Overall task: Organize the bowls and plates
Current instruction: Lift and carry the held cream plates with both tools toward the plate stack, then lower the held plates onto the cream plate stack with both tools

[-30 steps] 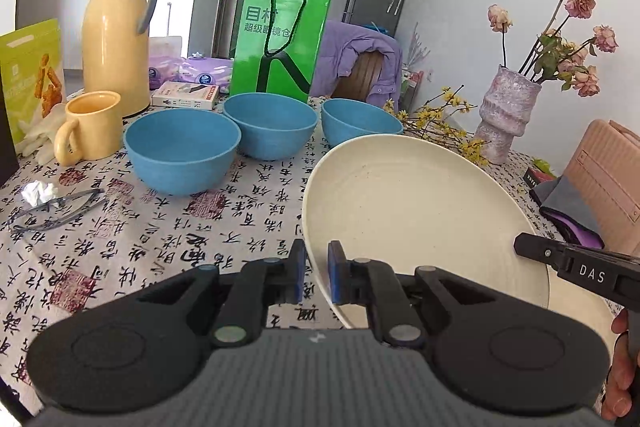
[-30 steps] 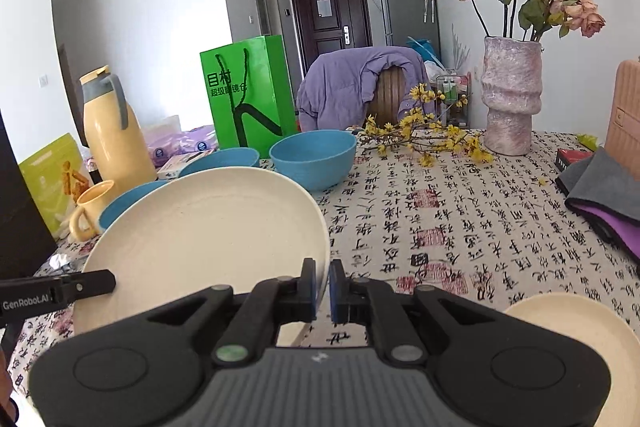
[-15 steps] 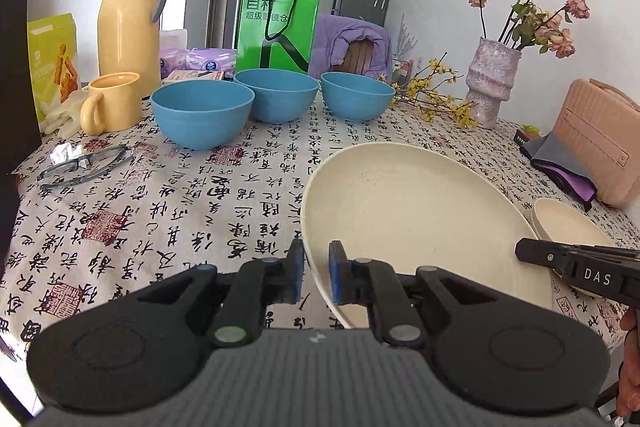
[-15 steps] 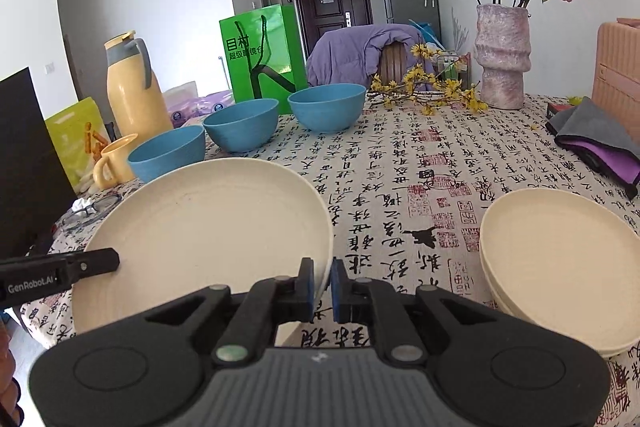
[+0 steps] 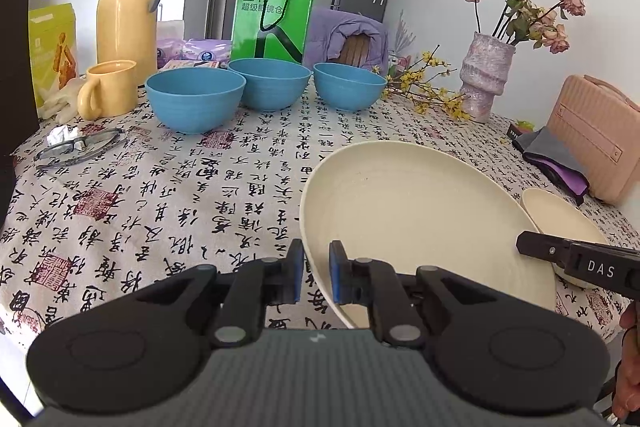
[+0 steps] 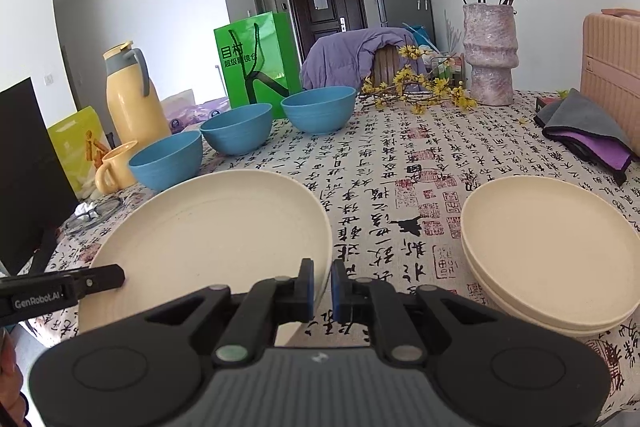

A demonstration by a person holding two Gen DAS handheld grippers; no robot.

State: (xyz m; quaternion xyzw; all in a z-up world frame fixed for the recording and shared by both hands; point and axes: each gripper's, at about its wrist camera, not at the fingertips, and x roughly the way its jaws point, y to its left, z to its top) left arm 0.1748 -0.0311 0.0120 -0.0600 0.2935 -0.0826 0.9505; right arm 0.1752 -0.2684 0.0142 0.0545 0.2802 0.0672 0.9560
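A large cream plate point(image 5: 416, 211) is held above the table between both grippers. My left gripper point(image 5: 316, 277) is shut on its left rim; my right gripper point(image 6: 322, 287) is shut on its right rim, and the plate point(image 6: 216, 235) fills the lower left of the right wrist view. A stack of cream plates point(image 6: 552, 247) lies on the table to the right, seen partly behind the held plate in the left wrist view point(image 5: 560, 215). Three blue bowls point(image 5: 196, 99) point(image 5: 269, 83) point(image 5: 349, 86) stand in a row at the back.
A yellow mug point(image 5: 106, 89), yellow jug point(image 5: 126, 11), green bag point(image 5: 274, 13) and glasses point(image 5: 76, 147) sit at the back left. A vase with flowers point(image 5: 486, 75), pink case point(image 5: 596, 143) and folded cloth point(image 6: 588, 131) are at the right. A black screen point(image 6: 28, 163) stands at the left.
Both grippers have pulled back with the plate and lowered it flatter. The stack of plates has come into full view on the right.
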